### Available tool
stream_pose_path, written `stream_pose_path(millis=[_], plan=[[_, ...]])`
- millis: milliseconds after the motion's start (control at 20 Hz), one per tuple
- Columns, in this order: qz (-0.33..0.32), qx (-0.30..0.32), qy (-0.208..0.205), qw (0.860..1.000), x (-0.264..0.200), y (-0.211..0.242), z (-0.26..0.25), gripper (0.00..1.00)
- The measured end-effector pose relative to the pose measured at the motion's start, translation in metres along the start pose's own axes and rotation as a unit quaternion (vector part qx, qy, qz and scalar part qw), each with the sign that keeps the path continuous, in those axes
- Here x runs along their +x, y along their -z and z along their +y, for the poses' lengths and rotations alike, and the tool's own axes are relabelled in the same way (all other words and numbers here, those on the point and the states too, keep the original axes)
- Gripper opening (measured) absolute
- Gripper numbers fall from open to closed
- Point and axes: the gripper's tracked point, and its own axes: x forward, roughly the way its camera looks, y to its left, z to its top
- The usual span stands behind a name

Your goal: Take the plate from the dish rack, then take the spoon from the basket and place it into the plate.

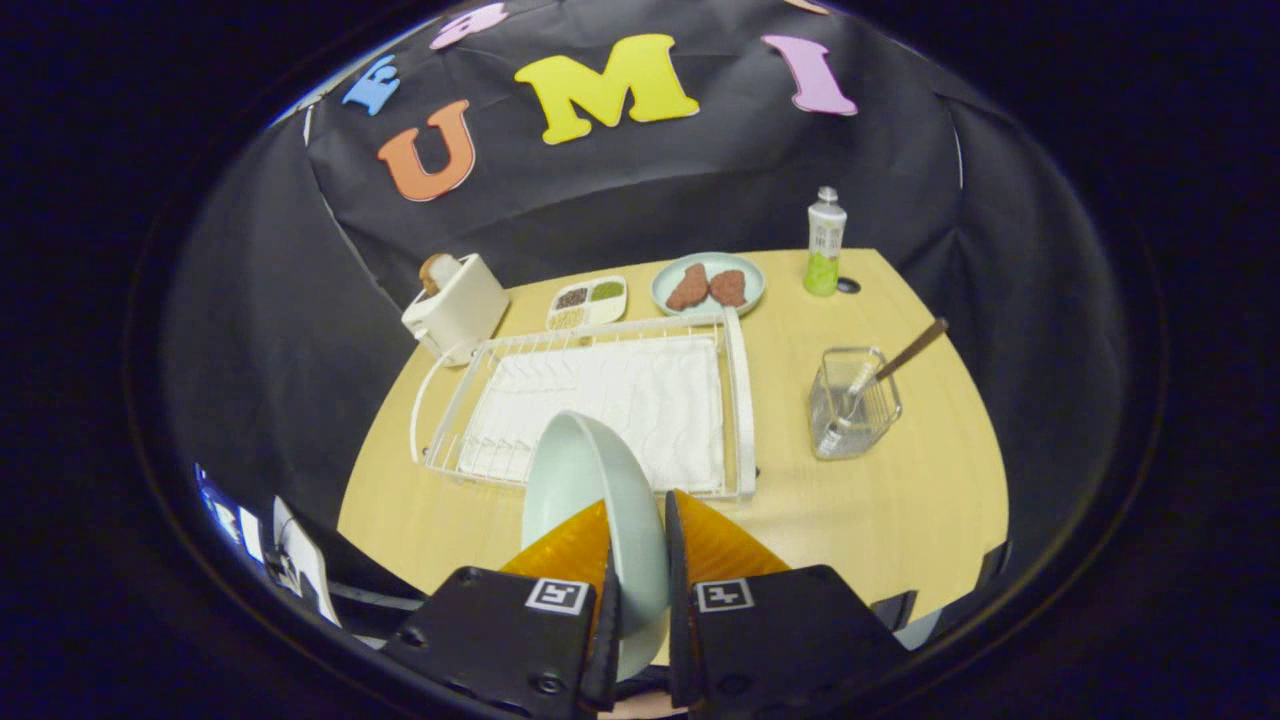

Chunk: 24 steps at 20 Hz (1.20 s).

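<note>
A pale green plate (585, 480) stands on edge between my two fingers, and my gripper (638, 530) is shut on its rim. The plate hangs above the near edge of the white wire dish rack (740, 400), whose bed is lined with a white mat. To the right of the rack, beyond my fingers, a small wire basket (853, 405) holds a spoon (885, 372) with a brown wooden handle that leans out to the upper right, its metal bowl down inside the basket.
On the wooden table (900, 520) behind the rack stand a white toaster (455, 305) with bread, a divided dish of seeds (587, 300), a plate with two brown patties (708, 284) and a green-and-white bottle (825, 243). Bare table lies in front of the basket.
</note>
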Motion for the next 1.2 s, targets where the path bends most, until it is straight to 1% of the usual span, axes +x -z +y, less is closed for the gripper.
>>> stream_pose_path(millis=[100,250,350,500,700,900,950,1050,1150,1200], plan=[[0.009,0.038,-0.023,0.999,0.014,0.030,-0.010,0.26],[0.020,0.098,-0.074,0.992,0.040,0.065,-0.015,0.25],[0.030,0.124,-0.090,0.988,0.058,0.083,-0.021,0.25],[0.039,0.141,-0.086,0.986,0.079,0.100,-0.032,0.25],[0.053,0.161,-0.120,0.978,0.081,0.110,-0.023,0.25],[0.069,0.176,-0.150,0.971,0.100,0.115,-0.020,0.25],[0.067,0.171,-0.148,0.972,0.101,0.113,-0.021,0.25],[0.059,0.150,-0.129,0.978,0.103,0.111,-0.029,0.29],[0.049,0.135,-0.110,0.983,0.104,0.107,-0.036,0.35],[0.046,0.131,-0.109,0.984,0.103,0.105,-0.036,0.41]])
